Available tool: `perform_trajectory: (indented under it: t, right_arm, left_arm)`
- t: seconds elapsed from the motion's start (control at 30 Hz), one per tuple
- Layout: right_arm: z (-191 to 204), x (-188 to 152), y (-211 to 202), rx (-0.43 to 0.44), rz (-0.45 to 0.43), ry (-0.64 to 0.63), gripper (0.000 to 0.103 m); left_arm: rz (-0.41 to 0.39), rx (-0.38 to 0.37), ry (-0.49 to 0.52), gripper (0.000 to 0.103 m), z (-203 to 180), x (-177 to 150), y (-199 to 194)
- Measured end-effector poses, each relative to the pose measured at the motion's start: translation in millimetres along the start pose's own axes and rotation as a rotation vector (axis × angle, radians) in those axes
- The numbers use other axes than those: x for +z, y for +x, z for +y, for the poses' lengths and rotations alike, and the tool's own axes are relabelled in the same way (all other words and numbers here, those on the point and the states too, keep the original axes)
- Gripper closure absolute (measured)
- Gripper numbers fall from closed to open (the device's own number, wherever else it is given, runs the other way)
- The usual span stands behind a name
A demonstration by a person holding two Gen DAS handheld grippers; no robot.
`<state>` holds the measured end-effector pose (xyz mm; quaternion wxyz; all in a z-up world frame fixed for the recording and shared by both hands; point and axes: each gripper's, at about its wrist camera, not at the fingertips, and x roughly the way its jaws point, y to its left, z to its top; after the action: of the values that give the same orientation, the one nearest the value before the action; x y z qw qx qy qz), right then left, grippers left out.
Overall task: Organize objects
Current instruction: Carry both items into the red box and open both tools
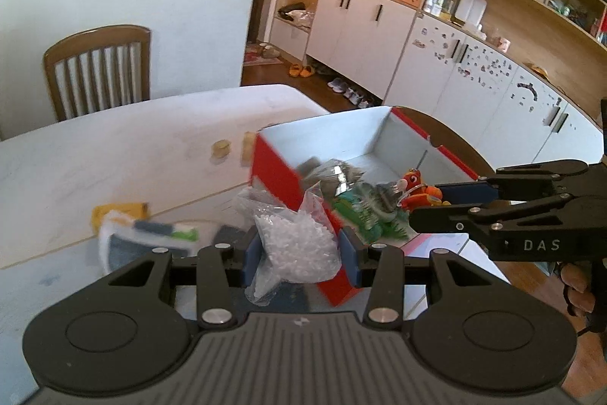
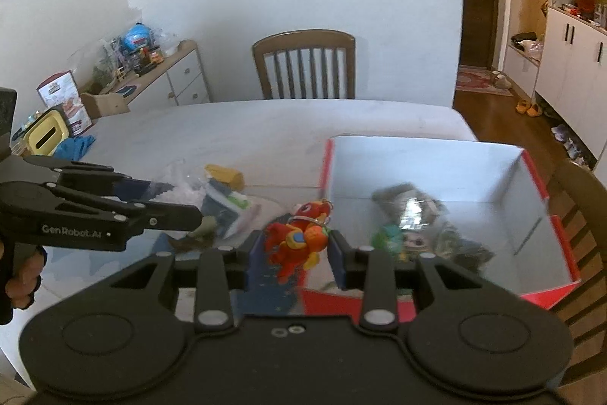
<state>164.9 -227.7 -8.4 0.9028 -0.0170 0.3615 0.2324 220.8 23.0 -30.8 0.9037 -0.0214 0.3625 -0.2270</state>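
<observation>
My left gripper (image 1: 300, 253) is shut on a clear bag of white pellets (image 1: 297, 245), held above the table beside the red box (image 1: 277, 173). My right gripper (image 2: 296, 249) is shut on a red and orange plush toy (image 2: 299, 238), held at the box's near left corner; the toy also shows in the left wrist view (image 1: 417, 190). The box (image 2: 531, 185) has a white inside and holds a green packet (image 1: 364, 211) and a shiny grey packet (image 2: 409, 204). The left gripper also shows in the right wrist view (image 2: 182, 204), left of the box.
On the white table (image 2: 265, 128) left of the box lie a yellow item (image 2: 225, 175), a blue and white pouch (image 2: 227, 204) and small tan pieces (image 1: 220, 147). A wooden chair (image 2: 303, 63) stands at the far edge. Another chair (image 2: 584, 215) stands right of the box.
</observation>
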Motion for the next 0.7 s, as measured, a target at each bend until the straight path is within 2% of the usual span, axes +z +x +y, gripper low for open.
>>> perform_trajectory:
  t: [0.27, 0.4, 0.7]
  right_arm:
    - [-61.4, -7.6, -3.5, -0.035, 0.011, 0.034, 0.068]
    - [-87.9, -10.6, -4.3, -0.049, 0.012, 0.046, 0.068]
    - [-128.9, -8.7, 8.4, -0.058, 0.025, 0.050, 0.068]
  left_arm:
    - [0.027, -0.028, 0.019, 0.060, -39.6, 16.7, 45.5]
    - [0.053, -0.056, -0.002, 0.060, -53.2, 22.6, 69.2]
    - [0.089, -0.028, 0.017, 0.060, -76.2, 35.4, 116.5]
